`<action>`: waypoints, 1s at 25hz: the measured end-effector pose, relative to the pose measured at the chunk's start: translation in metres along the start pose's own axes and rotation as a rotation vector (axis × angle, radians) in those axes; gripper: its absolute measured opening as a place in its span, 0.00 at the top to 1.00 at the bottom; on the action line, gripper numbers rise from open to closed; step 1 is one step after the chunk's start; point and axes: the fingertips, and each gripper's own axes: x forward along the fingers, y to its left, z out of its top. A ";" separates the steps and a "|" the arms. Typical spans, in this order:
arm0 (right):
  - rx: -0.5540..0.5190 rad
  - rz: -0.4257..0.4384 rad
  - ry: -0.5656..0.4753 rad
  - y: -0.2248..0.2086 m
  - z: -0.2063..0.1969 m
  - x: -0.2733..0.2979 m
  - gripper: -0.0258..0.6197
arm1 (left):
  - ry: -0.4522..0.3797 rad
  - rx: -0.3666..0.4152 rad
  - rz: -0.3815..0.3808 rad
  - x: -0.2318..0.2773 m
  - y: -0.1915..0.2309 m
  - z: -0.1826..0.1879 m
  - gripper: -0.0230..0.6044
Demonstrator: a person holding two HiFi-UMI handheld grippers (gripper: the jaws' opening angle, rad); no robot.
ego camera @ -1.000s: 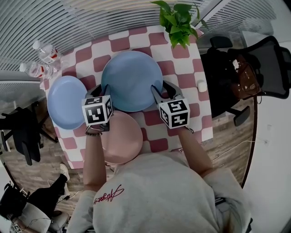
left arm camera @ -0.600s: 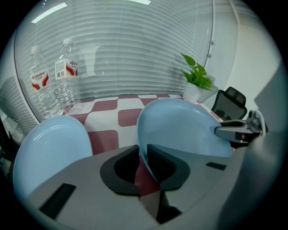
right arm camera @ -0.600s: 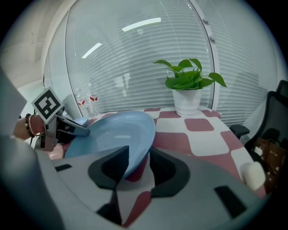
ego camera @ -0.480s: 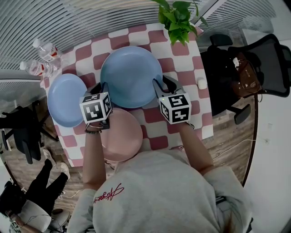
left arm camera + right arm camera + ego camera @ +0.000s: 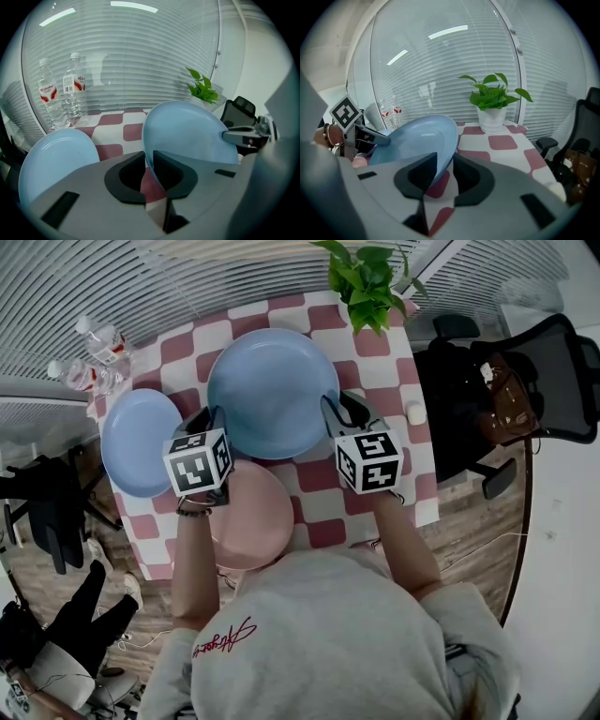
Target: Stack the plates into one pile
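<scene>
A large blue plate [image 5: 272,390] is held over the middle of the checkered table [image 5: 394,381]. My left gripper [image 5: 212,423] is shut on its left rim and my right gripper [image 5: 336,412] on its right rim; both pairs of jaws have just been closing with the rim between them. In the left gripper view the large plate [image 5: 187,136] rises tilted from my left gripper [image 5: 149,161]. In the right gripper view the plate [image 5: 422,140] slants up from my right gripper [image 5: 446,171]. A smaller blue plate [image 5: 139,442] lies at the left, a pink plate [image 5: 251,521] near the front edge.
Two water bottles [image 5: 94,357] stand at the table's far left corner and a potted plant [image 5: 366,282] at the far right. A small white object [image 5: 416,414] sits near the right edge. Black office chairs [image 5: 544,371] stand beside the table.
Both grippers' jaws have narrowed onto the large blue plate's rim. The plate and my right gripper have shifted slightly up and away from the pink plate.
</scene>
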 end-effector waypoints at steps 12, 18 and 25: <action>-0.003 0.004 -0.050 0.003 0.016 -0.021 0.79 | -0.061 0.012 0.014 -0.029 -0.009 0.012 0.87; -0.018 0.023 -0.080 0.012 0.023 -0.032 0.80 | -0.085 -0.013 0.031 -0.047 -0.008 0.007 0.87; -0.041 0.060 -0.084 0.028 0.024 -0.038 0.81 | -0.105 -0.048 0.060 -0.069 -0.002 -0.006 0.87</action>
